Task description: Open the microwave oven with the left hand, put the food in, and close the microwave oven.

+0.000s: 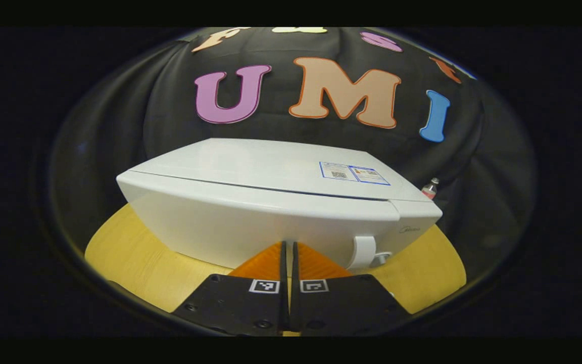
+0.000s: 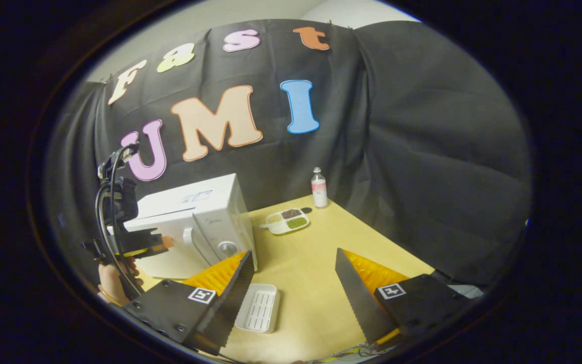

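Flanking the microwave: a divided plate, bottle, and white tray.

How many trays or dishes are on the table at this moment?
2. A sectioned food tray lies beside the microwave, near the bottle at the table's back. An empty white ribbed tray lies between the right gripper's fingers. Others may be hidden behind the microwave.

The yellow wooden desk carries a white microwave at its left, a divided food plate and a bottle near the back, and a white ribbed tray in front.
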Demonstrator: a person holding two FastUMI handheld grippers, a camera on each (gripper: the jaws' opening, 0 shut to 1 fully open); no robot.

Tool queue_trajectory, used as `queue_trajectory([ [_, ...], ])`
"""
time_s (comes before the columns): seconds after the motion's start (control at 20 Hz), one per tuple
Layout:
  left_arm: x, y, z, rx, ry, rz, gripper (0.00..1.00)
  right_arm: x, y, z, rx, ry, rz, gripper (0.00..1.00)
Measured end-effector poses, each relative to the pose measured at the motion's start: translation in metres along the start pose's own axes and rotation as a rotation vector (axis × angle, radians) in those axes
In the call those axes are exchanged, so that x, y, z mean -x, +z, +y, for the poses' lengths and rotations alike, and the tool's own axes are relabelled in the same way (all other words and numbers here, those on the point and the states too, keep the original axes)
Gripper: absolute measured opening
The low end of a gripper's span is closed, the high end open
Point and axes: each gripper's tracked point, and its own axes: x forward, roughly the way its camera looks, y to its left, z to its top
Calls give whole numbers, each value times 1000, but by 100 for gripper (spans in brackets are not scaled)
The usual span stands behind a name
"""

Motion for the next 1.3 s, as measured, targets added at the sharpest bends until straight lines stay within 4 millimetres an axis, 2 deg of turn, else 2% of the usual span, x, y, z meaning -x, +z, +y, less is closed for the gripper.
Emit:
queue_trajectory([
  [0.05, 3, -2, -1, 17, -1, 19, 1, 2, 0, 0, 3, 4, -1, 100],
  [0.1, 2, 2, 0, 17, -7, 8, 1, 4, 0, 1, 6, 7, 1, 92],
  [0.25, 7, 2, 4, -18, -29, 11, 1, 7, -3, 2, 4, 23, 11, 92],
  [0.3, 10, 6, 5, -32, -40, -1, 1, 7, -4, 4, 3, 33, 21, 100],
  [0.4, 24, 13, 7, -52, -64, -29, 1, 7, -10, 8, 14, 47, 45, 100],
  [0.65, 72, 10, 42, -101, -25, -27, 2, 9, -16, 25, 52, 101, 86, 100],
  [0.75, 92, 14, 58, -111, -12, -46, 2, 10, -12, 30, 81, 110, 82, 100],
  [0.8, 101, 15, 66, -126, 2, -55, 4, 11, -7, 32, 93, 113, 72, 92],
  [0.95, 127, 33, 90, -158, 62, -110, 28, 15, 9, 49, 83, 151, 44, 92],
  [1.0, 138, 35, 97, -173, 82, -119, 43, 16, 17, 54, 88, 162, 30, 92],
  [1.05, 147, 41, 104, -190, 108, -144, 78, 17, 24, 58, 103, 170, 16, 92],
  [1.1, 154, 49, 108, -203, 128, -176, 95, 18, 32, 61, 118, 178, 2, 91],
  [1.3, 186, 62, 108, -133, 128, -230, 95, 27, 72, 83, 156, 247, -67, 92],
])
